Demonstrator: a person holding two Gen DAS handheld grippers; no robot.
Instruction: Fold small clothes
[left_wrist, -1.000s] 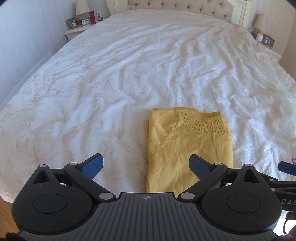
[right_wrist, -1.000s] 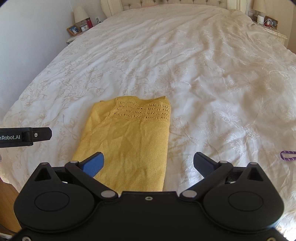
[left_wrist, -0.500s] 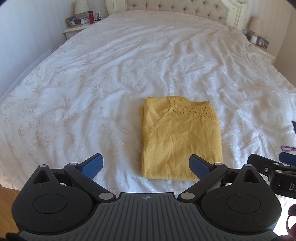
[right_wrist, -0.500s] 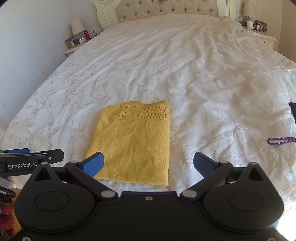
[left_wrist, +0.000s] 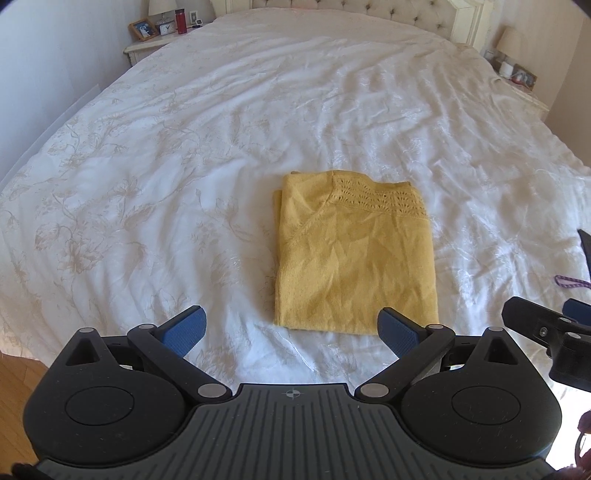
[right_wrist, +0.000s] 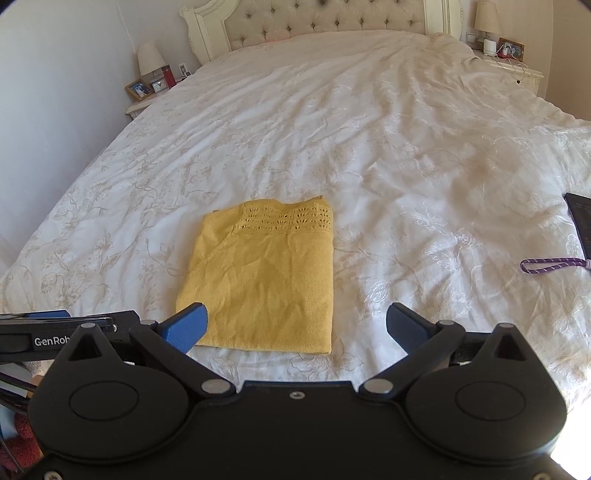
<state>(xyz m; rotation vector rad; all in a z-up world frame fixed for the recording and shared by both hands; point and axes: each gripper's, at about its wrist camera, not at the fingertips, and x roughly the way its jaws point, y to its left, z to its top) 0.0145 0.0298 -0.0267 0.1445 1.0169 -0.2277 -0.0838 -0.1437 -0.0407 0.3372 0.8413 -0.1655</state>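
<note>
A yellow knitted top (left_wrist: 354, 254) lies folded into a neat rectangle on the white bedspread (left_wrist: 184, 166), lace yoke at its far end. It also shows in the right wrist view (right_wrist: 266, 277). My left gripper (left_wrist: 293, 328) is open and empty, held just short of the top's near edge. My right gripper (right_wrist: 297, 326) is open and empty, also just short of the near edge, slightly to the right. The right gripper's body shows at the right edge of the left wrist view (left_wrist: 546, 332). The left gripper's body shows at the left edge of the right wrist view (right_wrist: 55, 332).
A dark phone (right_wrist: 581, 221) and a purple strap (right_wrist: 550, 264) lie on the bed at the right. Nightstands with lamps and photo frames stand at both sides of the tufted headboard (right_wrist: 325, 22). Wooden floor (left_wrist: 14, 387) shows at the bed's near left corner.
Both grippers have pulled back from the folded top, toward the bed's near edge and upward. The top now lies fully clear of the fingers. It has not moved.
</note>
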